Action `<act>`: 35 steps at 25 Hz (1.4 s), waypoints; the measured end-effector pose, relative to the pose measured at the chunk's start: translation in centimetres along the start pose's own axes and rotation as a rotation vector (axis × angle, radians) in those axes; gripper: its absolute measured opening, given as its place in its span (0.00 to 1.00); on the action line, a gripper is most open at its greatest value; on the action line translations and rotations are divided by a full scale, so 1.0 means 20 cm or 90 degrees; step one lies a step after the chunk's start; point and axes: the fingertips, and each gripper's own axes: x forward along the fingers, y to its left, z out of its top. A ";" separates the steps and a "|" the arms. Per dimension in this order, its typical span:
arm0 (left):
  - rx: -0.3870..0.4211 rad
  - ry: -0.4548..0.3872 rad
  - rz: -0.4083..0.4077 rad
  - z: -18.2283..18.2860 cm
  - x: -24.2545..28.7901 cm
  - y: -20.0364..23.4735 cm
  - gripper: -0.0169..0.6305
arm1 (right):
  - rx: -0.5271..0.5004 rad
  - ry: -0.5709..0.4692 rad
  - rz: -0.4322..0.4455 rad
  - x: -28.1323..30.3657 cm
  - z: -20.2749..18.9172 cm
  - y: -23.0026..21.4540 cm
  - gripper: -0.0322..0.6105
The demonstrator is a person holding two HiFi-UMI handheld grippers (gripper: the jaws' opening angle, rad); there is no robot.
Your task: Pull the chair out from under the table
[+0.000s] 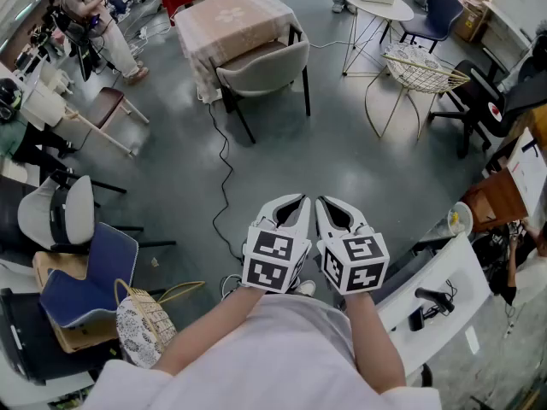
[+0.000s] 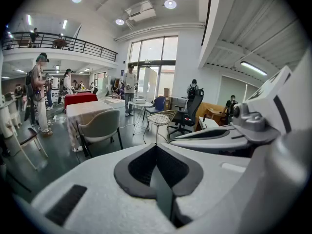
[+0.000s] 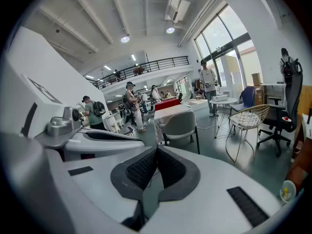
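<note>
A beige shell chair [image 1: 261, 67] on black legs is tucked under a table with a beige patterned cloth [image 1: 231, 17], far across the grey floor. The same chair [image 2: 100, 127] [image 3: 179, 124] stands small and distant in both gripper views. My left gripper [image 1: 301, 201] and right gripper [image 1: 323, 202] sit side by side close to my body, well short of the chair. Both are shut with nothing between the jaws. Each points slightly downward toward the chair.
A black cable [image 1: 224, 173] snakes over the floor between me and the chair. A wire chair [image 1: 414, 71] and a round white table [image 1: 376, 7] stand right of it. Stacked chairs and a basket [image 1: 145, 323] crowd my left; a white desk [image 1: 436, 289] is at my right. Several people stand at the far left.
</note>
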 end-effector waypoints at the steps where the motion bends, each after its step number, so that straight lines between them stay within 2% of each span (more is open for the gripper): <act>1: -0.001 0.000 0.000 0.00 0.00 -0.01 0.03 | 0.002 -0.001 0.002 -0.01 0.00 0.00 0.05; 10: 0.001 0.014 0.005 -0.03 -0.02 0.00 0.03 | 0.004 0.001 0.008 -0.01 -0.02 0.02 0.05; 17: -0.015 0.024 0.002 -0.02 0.10 0.09 0.03 | -0.012 0.007 0.007 0.10 0.02 -0.05 0.05; 35: -0.019 0.032 -0.029 0.31 0.68 0.50 0.03 | -0.004 0.037 -0.023 0.67 0.31 -0.41 0.05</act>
